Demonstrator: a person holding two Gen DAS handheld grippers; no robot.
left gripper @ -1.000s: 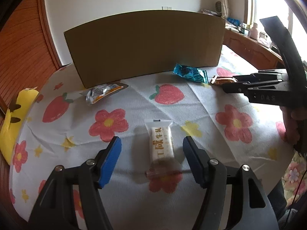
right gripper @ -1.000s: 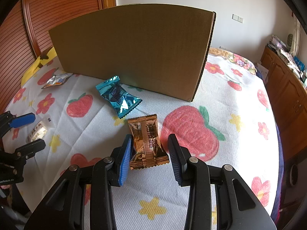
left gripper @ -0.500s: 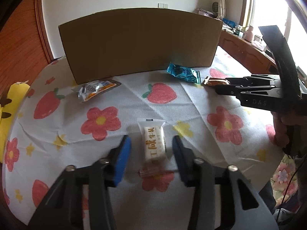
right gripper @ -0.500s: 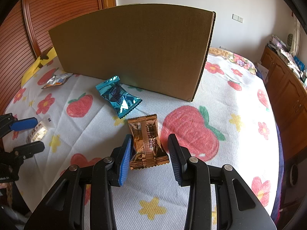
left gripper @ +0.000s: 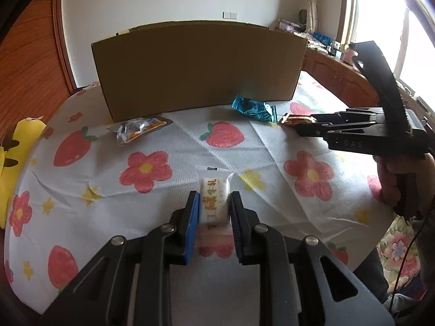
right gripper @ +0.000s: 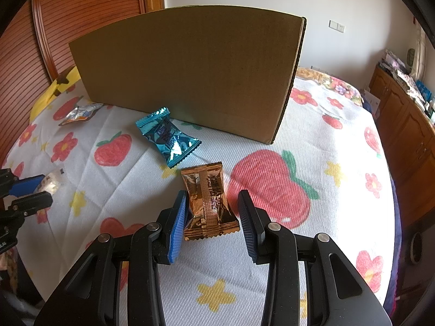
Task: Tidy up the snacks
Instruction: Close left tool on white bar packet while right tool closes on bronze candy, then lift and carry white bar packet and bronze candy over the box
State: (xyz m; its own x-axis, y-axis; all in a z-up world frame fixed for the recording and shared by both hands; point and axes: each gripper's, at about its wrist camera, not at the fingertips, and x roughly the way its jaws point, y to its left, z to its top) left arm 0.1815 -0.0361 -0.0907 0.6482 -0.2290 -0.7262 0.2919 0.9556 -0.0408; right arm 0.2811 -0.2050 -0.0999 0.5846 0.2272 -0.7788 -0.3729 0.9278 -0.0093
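4 snacks lie on tablecloth before cardboard box.

The cardboard box looks matt, with a faintly ribbed paper face. The copper wrapper and the teal wrapper are glossy crinkled foil, and the white wrapper is smooth plastic film. A ribbed printed cloth covers the bed.
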